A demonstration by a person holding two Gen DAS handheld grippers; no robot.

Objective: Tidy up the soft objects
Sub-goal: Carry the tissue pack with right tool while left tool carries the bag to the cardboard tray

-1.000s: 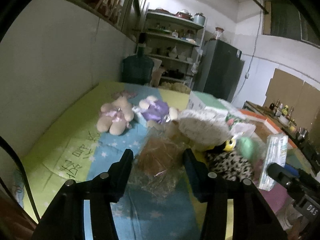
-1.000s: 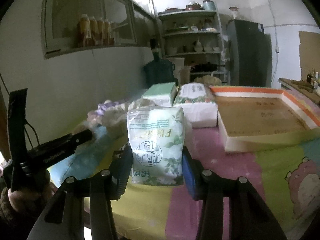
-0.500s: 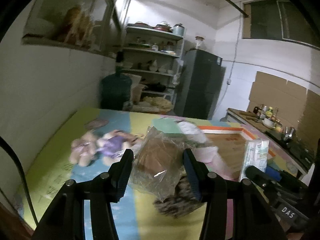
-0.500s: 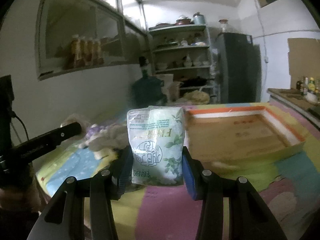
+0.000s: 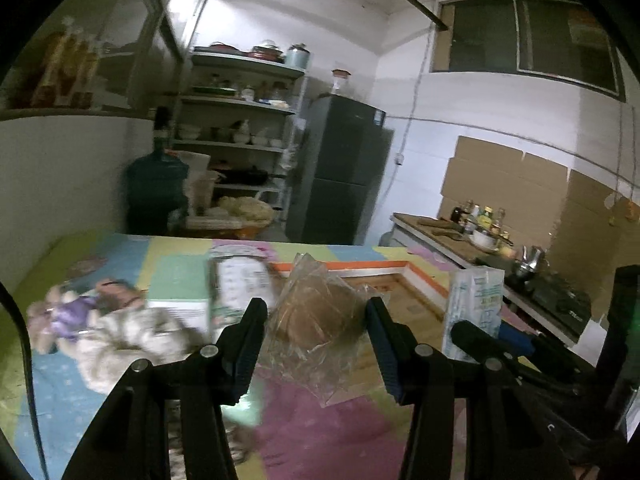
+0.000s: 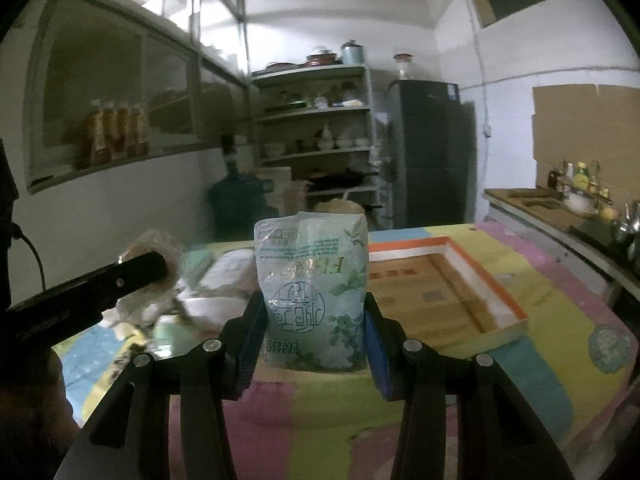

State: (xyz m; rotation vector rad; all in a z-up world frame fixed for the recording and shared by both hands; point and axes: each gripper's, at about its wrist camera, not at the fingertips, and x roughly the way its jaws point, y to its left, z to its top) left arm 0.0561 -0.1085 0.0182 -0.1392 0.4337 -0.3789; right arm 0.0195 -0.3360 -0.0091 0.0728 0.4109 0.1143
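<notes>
left hand-held gripper (image 5: 316, 320) is clamped on a brown soft thing wrapped in crinkled clear plastic (image 5: 316, 316), held up above the patchwork mat (image 5: 320, 448) that covers the counter. the bundle sits tilted, its clear wrapper running from an upper peak down to a loose corner hanging below the right finger. right hand-held gripper (image 6: 314, 328) grips a pale blue-green tissue pack (image 6: 314, 292) by its two sides; the pack stands upright, long axis vertical, crimped top edge up, and its print reads mirrored in the right wrist view. in the left wrist view that pack (image 5: 474, 308) shows at the right, also upright. a shallow cardboard tray with an orange rim (image 6: 472, 264) lies flat on the mat past both held things. blurred plush toys (image 5: 92, 312) and boxed tissue packs (image 5: 240, 280) lie on the mat to the left.
</notes>
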